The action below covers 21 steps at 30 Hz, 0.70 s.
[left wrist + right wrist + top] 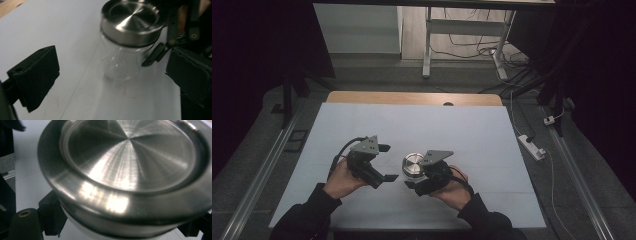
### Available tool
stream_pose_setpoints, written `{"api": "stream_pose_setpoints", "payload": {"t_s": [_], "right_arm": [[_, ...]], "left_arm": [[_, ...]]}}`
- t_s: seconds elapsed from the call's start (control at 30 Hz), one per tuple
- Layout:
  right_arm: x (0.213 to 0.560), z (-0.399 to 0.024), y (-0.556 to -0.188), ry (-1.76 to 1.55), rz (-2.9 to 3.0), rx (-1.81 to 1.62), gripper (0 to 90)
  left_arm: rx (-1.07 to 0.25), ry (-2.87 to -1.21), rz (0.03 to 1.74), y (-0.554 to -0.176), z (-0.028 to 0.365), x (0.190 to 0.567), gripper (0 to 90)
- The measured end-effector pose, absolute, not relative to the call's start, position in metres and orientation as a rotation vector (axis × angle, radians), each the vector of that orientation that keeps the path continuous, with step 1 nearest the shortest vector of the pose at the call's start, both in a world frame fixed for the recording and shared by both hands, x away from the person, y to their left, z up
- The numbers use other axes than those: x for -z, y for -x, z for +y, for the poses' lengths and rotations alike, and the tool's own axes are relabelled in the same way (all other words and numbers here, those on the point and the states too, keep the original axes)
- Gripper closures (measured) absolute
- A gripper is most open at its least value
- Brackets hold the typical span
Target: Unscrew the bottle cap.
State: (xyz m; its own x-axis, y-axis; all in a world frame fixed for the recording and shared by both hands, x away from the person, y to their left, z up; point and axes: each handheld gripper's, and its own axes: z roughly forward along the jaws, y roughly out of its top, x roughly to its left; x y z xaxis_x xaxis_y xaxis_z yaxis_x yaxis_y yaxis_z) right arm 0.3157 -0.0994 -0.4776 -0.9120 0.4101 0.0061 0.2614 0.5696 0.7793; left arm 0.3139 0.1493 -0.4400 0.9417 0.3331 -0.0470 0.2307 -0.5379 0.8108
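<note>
The right tool [414,186] is clamped on the glass jar [122,62] just under its steel lid [413,163]. The left tool [388,162] stands wide open beside it, holding nothing. The jar, near the front of the white worktop [422,125], looks stiff, breakable and slippery, so the lid's rim is the safest hold.

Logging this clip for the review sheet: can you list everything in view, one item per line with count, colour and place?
Jar: one, clear glass, upright near the middle of the sheet, between the right gripper's jaws.
Lid: one, brushed steel, on top of the jar.
Table sheet: one, white, covering the table top.
Table edge: one, wood-coloured strip along the far side.
Power strip: one, white, on the floor right of the table.
Desk frame: one, white, on the floor beyond the table.
Left gripper: one, black, jaws open, left of the jar.
Right gripper: one, black, shut on the jar.
Sleeves: two, dark, at the bottom edge.
</note>
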Motion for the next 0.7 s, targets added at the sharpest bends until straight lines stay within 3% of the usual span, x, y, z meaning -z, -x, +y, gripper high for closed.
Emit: {"api": "stream_pose_setpoints", "payload": {"t_s": [0.23,0.5,0.57,0.7], "right_arm": [[0.479,-0.096,-0.314,-0.526,2.659,-1.26,15.1],[0.48,-0.093,-0.311,-0.476,2.686,-1.252,15.1],[0.48,-0.092,-0.31,-0.471,2.688,-1.251,15.1],[0.48,-0.093,-0.31,-0.469,2.679,-1.247,15.1]], "left_arm": [[-0.047,-2.179,0.23,-0.326,0.13,0.437,2.4],[0.039,-2.181,0.119,-0.337,0.115,0.441,12.2],[0.034,-2.19,0.103,-0.337,0.112,0.442,17.5],[0.009,-2.184,0.129,-0.335,0.109,0.442,19.0]]}}
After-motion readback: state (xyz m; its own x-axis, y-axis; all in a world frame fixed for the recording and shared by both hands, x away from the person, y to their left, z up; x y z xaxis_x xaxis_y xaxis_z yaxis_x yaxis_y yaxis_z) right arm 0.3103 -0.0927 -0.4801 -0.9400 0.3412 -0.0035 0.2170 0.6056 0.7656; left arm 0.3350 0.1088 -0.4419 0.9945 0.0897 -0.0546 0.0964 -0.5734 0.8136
